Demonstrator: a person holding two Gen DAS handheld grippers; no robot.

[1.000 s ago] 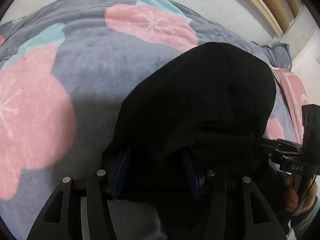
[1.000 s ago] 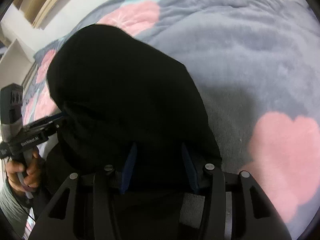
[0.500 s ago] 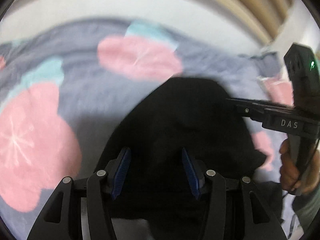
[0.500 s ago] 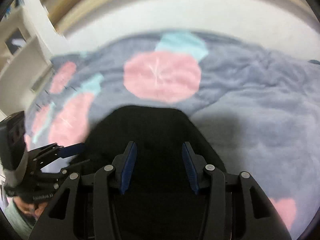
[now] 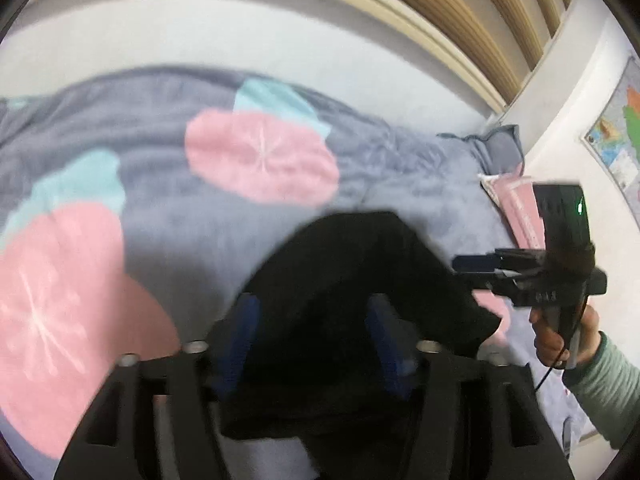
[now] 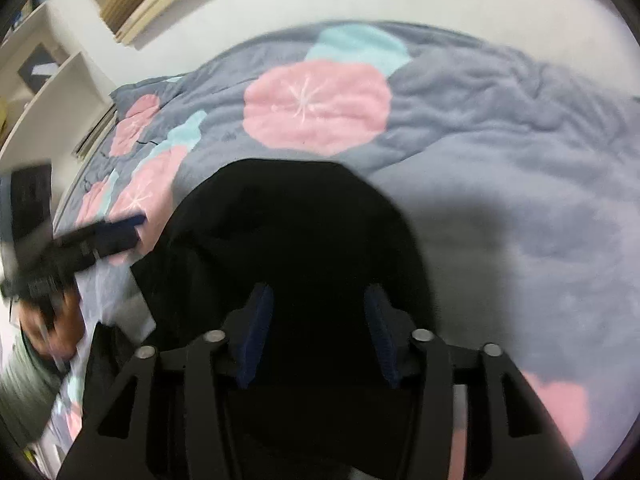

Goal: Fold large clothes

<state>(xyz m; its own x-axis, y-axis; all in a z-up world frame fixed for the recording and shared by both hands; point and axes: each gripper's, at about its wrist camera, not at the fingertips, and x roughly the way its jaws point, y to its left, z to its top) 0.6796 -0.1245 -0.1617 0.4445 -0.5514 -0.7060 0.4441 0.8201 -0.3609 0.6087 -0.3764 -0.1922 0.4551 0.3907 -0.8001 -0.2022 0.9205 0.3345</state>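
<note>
A black garment (image 5: 352, 280) lies folded on a grey blanket (image 5: 160, 120) with pink and teal flowers. It also shows in the right wrist view (image 6: 296, 232). My left gripper (image 5: 314, 316) is open, its blue pads apart above the near edge of the garment, holding nothing. My right gripper (image 6: 318, 312) is open too, pads apart over the garment's near edge. The right gripper appears in the left wrist view (image 5: 520, 268) beside the garment's right side. The left gripper appears in the right wrist view (image 6: 100, 236) at the garment's left side.
The blanket (image 6: 500, 160) covers a bed against a white wall (image 5: 240, 40). A pillow (image 5: 500, 144) lies at the bed's far right. White shelves (image 6: 48, 92) stand to the left. A map poster (image 5: 616, 120) hangs on the right wall.
Both grippers have let go of the black garment, opened, and drawn back and up. The garment now lies lower and flatter on the blanket.
</note>
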